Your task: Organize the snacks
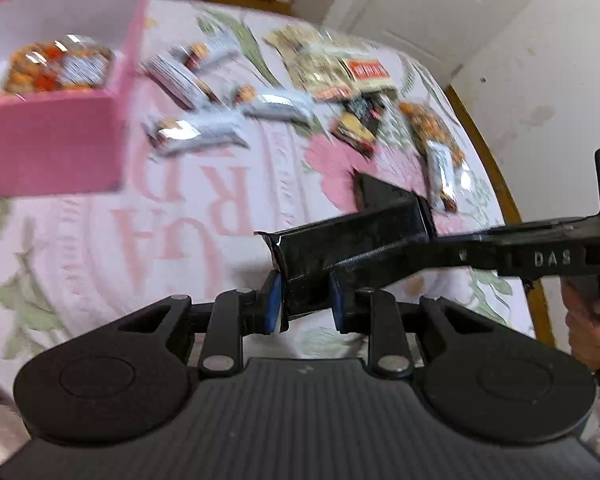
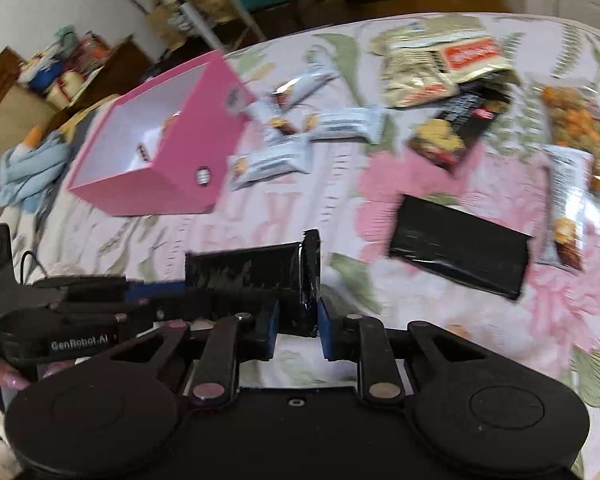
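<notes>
A black snack packet (image 1: 340, 256) (image 2: 256, 280) is held up over the flowered bedspread (image 1: 100, 240) (image 2: 340, 208), and both grippers have it at once. The left gripper (image 1: 305, 306) clamps one end between its blue pads (image 1: 274, 304), jaws closed on the wrapper. The right gripper (image 2: 296, 326) pinches the other end, at the crimped seal, and its jaws are closed on the packet too. In the left wrist view the right gripper's arm reaches in from the right, lying along the packet.

The pink box (image 1: 60, 120) (image 2: 160, 140) is our landmark, and the packet hangs well apart from it, toward the near edge of the bed. Inside the box lies a clear bag of orange snacks (image 1: 56, 66), against the white lining. Just beside the box, on the cover, several pale blue bars (image 1: 196, 132) (image 2: 272, 160) are scattered. Farther from the box sit cream-coloured packs with a red label (image 1: 340, 72) (image 2: 440, 64), and next to them a dark pack with a yellow picture (image 1: 358, 122) (image 2: 456, 124). Farthest from the box lies another clear bag of orange snacks (image 1: 436, 140) (image 2: 576, 128). A second black packet (image 2: 460, 248) rests flat on the cover, well away from the box, between the held packet and that bag. Both views are blurred.
</notes>
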The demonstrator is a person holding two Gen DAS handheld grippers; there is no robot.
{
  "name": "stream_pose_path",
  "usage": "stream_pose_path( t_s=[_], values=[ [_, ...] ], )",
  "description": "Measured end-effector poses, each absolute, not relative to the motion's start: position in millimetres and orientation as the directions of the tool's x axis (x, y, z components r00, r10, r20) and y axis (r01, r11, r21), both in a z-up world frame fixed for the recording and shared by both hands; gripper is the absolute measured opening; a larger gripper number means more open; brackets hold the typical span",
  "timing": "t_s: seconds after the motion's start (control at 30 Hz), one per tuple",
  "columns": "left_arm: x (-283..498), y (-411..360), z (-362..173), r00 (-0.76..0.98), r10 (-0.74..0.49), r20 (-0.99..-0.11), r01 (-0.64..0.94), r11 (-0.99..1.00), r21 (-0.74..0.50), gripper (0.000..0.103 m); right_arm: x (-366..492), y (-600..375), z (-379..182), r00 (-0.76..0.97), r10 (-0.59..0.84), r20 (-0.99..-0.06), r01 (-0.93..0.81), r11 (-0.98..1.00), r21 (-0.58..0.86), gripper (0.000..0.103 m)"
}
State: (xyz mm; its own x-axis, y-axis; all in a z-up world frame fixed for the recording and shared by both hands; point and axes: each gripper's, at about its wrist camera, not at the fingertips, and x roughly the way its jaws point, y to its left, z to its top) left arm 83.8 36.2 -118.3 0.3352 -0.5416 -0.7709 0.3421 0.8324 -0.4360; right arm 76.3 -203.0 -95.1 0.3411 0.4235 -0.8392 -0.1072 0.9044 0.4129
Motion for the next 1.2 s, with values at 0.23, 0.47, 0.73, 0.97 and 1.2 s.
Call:
stream_pose_path(
  t_s=[0.23,0.47,0.73,0.97,1.2],
  values=[
    [82,69,-95,0.407,-0.498,-0.766,0.336,0.861,-0.381,0.027,98,-168,-77,0.34,0.471,-0.814,-0.167,0.882,0.441,0.025],
    [121,111,-66,0.439,-0.446,-0.78,0.311,0.89,-0.333,0.027,144,-122,-57,0.347,0.504,-0.791,-0.266,0.862,0.432,0.025],
    [171,159,-52,0.519,-0.329,-0.789,0.247,0.941,-0.23,0.03,196,-58,-66,0.347,0.528,-0.775,-0.281,0.847,0.452,0.025],
    [203,186,-69,0.562,-0.23,-0.794,0.174,0.972,-0.158,0.032,222,-24,-90,0.351,0.539,-0.766,-0.248,0.842,0.479,0.025],
    [237,200,-98,0.531,-0.256,-0.808,0.132,0.967,-0.22,0.033,243,-3,-103,0.367,0.467,-0.804,-0.24,0.883,0.404,0.028]
  ],
)
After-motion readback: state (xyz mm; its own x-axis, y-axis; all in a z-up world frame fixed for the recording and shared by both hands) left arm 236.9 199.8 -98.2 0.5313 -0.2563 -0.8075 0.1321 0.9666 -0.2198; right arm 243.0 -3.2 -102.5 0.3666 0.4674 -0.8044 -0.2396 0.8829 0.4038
